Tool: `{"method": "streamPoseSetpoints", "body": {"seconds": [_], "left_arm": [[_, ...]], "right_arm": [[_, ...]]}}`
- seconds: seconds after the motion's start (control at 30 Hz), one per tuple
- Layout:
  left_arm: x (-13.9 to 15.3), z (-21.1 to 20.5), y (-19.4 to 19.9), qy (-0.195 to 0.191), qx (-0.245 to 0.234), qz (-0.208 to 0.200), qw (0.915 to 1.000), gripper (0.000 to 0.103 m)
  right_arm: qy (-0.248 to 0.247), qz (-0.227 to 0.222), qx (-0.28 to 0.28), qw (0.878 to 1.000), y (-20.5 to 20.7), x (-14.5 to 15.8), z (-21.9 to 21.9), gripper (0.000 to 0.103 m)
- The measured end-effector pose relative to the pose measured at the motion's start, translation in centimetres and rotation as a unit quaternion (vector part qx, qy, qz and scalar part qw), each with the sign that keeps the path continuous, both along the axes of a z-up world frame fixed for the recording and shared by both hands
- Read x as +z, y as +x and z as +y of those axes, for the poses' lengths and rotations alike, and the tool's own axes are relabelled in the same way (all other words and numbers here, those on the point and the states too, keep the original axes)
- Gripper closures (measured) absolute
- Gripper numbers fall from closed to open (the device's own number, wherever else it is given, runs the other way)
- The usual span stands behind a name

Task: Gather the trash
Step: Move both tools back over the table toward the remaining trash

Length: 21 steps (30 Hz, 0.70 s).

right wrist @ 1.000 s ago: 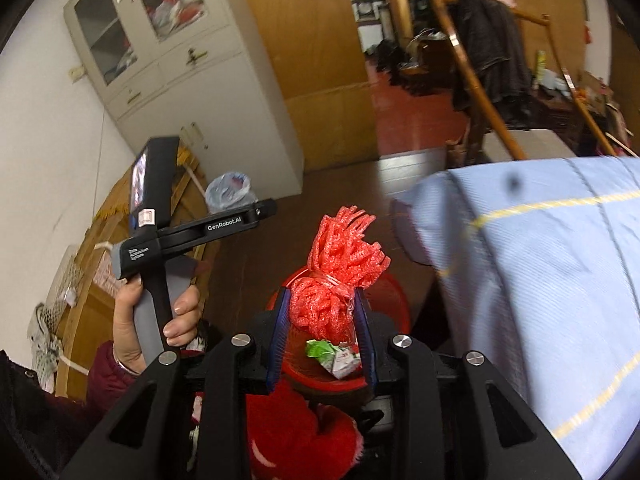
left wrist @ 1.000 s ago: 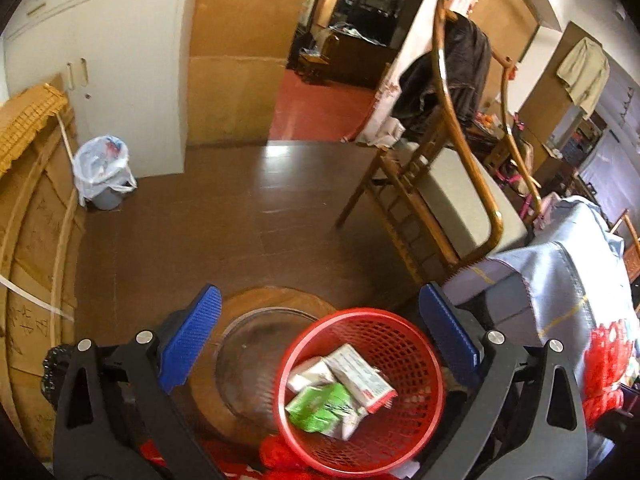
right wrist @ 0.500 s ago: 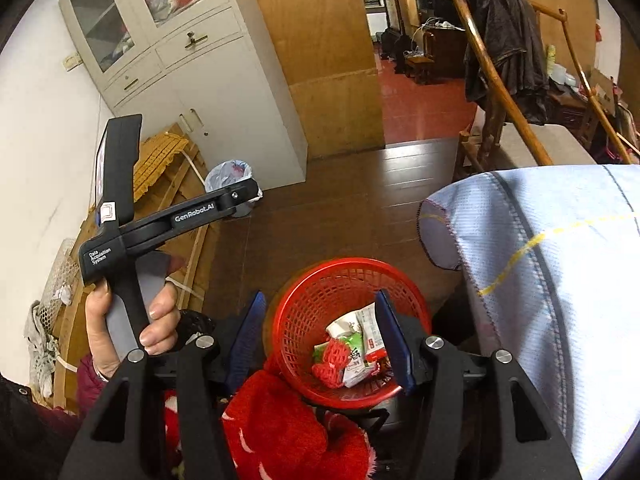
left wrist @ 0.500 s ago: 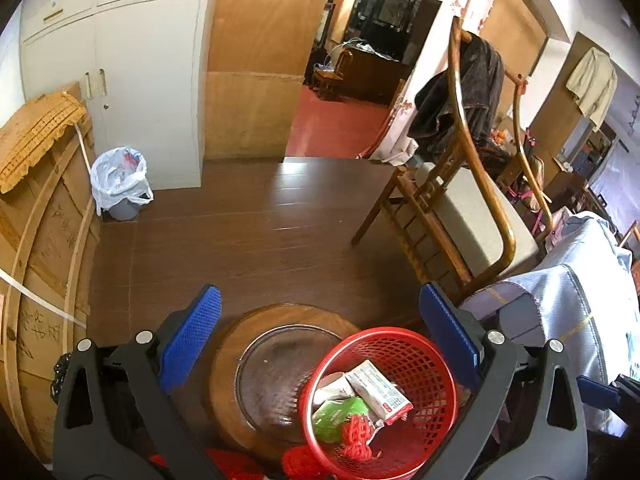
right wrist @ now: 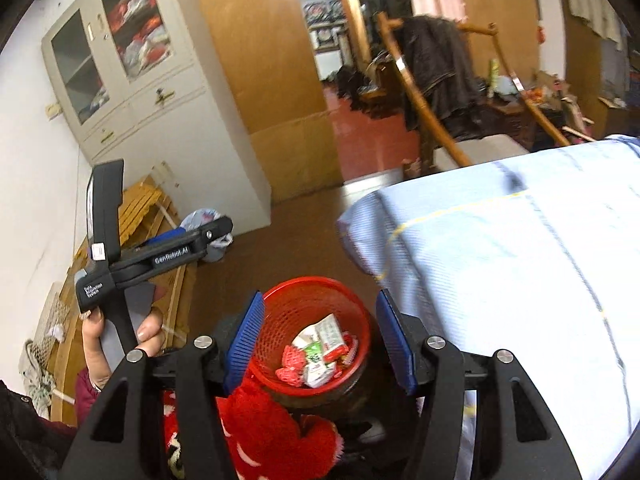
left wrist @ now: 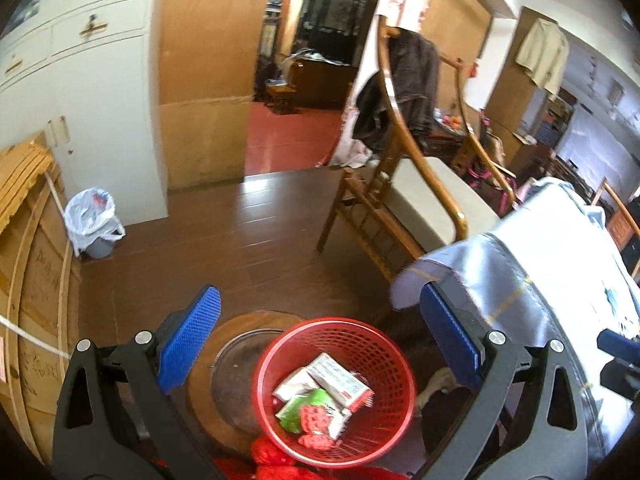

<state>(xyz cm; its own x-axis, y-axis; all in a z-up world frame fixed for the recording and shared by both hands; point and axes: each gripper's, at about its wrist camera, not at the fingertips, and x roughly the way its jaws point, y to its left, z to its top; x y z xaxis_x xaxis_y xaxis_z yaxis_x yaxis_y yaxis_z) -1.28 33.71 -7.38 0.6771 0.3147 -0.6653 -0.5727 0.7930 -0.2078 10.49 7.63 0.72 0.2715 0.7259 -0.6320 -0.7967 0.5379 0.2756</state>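
A red mesh basket (left wrist: 384, 344) stands on a round wooden stool, below both grippers; it also shows in the right wrist view (right wrist: 296, 300). Inside lie white and green wrappers (left wrist: 320, 392) and a red foam net (right wrist: 291, 364). My left gripper (left wrist: 320, 344) is open and empty above the basket; its body (right wrist: 160, 256) is held up at the left in the right wrist view. My right gripper (right wrist: 320, 336) is open and empty just above the basket.
A table under a light blue cloth (right wrist: 520, 260) stands to the right of the basket. A wooden chair (left wrist: 400, 216) with a dark jacket stands behind. A small bin with a white bag (left wrist: 94, 224) stands by the white cupboard (right wrist: 160, 112). Wooden boards (left wrist: 24, 240) lean at the left.
My right gripper has opened and let the red foam net fall into the basket, then drawn back a little. My left gripper stays open and has tilted up slightly.
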Motion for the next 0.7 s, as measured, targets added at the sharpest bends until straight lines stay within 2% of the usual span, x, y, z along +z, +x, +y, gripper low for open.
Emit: {"method": "streamPoseSetpoints", "body": {"seconds": [0.17,0.37,0.53,0.7], "left_arm": [[1.4,-3.8,1.0,0.022,-0.035,0.0,0.9991,0.007],[3.3,-9.8,2.4,0.054,-0.095,-0.006,0.994,0.007],[4.1,-15.2,4.5,0.055,-0.159,-0.01,0.9857,0.007],[4.1,-21.2,7.6,0.06,-0.224,0.001,0.9727,0.007]], "right_arm": [[0.027,-0.023,-0.043,0.998,-0.3,1.2,-5.2,0.041],[0.07,-0.041,-0.121,0.989,-0.4,1.7,-14.0,0.04],[0.091,-0.051,-0.19,0.976,-0.5,1.6,-21.4,0.037],[0.103,-0.061,-0.254,0.96,-0.3,1.2,-27.7,0.035]]}}
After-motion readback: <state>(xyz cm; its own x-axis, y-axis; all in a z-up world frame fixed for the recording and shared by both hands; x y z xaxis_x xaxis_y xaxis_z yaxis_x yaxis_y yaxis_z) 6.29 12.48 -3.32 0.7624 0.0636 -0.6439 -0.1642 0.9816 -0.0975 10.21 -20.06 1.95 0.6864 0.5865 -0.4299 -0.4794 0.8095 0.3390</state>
